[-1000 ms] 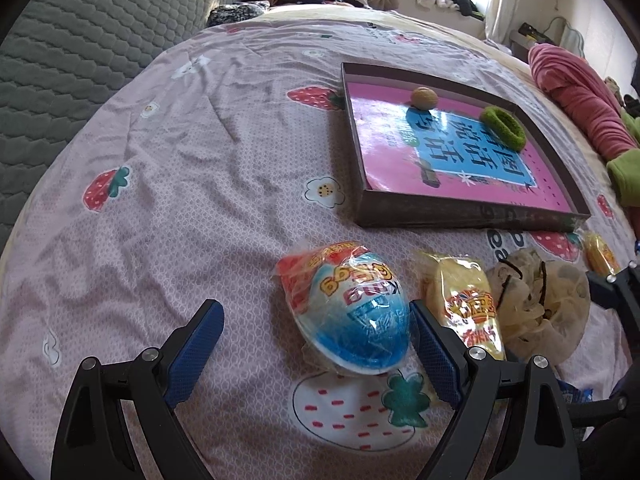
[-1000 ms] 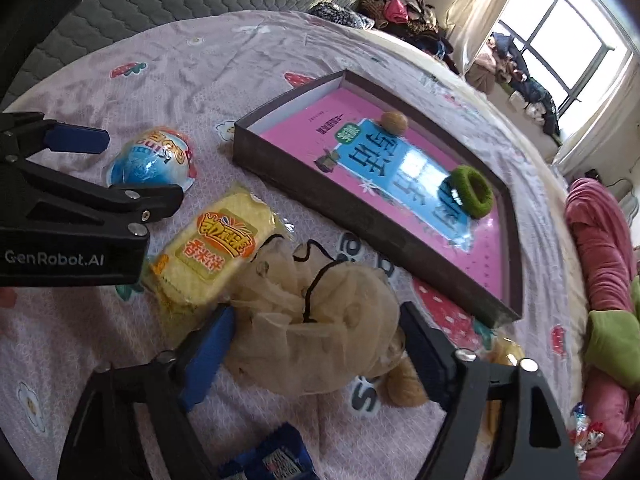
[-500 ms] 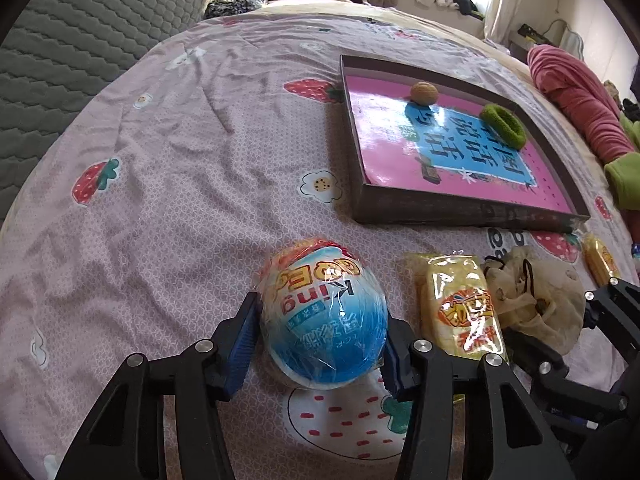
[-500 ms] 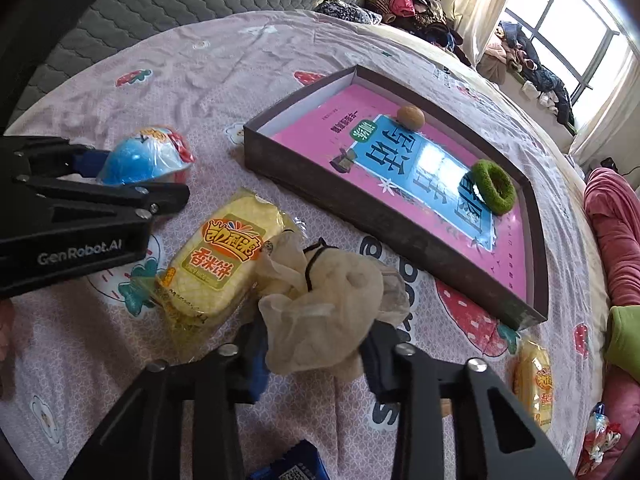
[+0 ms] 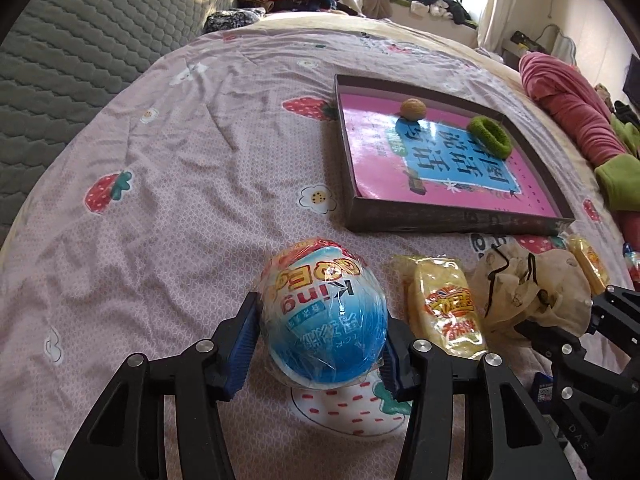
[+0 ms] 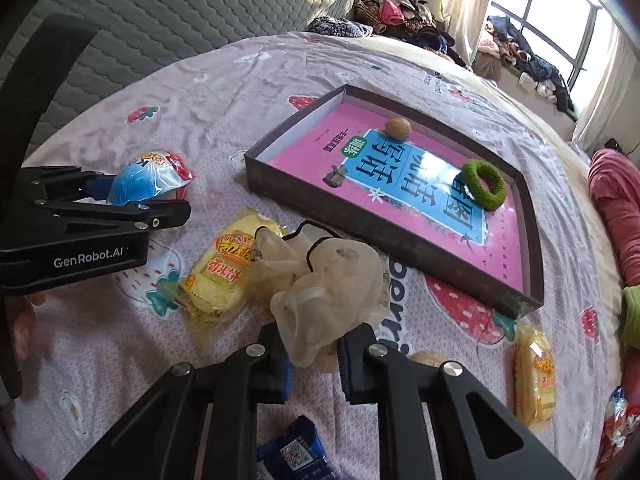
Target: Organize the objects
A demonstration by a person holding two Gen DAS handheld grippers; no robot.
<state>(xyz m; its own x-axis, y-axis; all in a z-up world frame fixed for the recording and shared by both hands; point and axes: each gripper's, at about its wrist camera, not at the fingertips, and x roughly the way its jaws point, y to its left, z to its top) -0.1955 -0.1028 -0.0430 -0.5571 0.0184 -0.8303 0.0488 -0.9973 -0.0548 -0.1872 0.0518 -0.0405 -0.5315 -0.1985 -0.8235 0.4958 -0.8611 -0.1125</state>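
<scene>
My left gripper (image 5: 316,344) is shut on a blue, white and red egg-shaped toy (image 5: 324,316) and holds it just above the bed sheet; it also shows in the right wrist view (image 6: 148,178). My right gripper (image 6: 312,360) is shut on a beige mesh bath puff (image 6: 324,276) with a black cord, also in the left wrist view (image 5: 528,284). A dark shallow box (image 6: 280,184) with a pink book inside holds a walnut (image 6: 398,128) and a green hair tie (image 6: 482,184). The box also shows in the left wrist view (image 5: 440,220).
A yellow snack pack (image 6: 224,272) lies between the grippers on the strawberry-print sheet (image 5: 180,184). A second yellow pack (image 6: 534,376), a walnut (image 6: 428,358) and a blue wrapper (image 6: 292,452) lie near the right gripper. Pink and green bedding (image 5: 572,100) lies at right.
Both grippers closed: the left on the egg toy, the right on the bath puff. Both objects have since lifted slightly off the sheet.
</scene>
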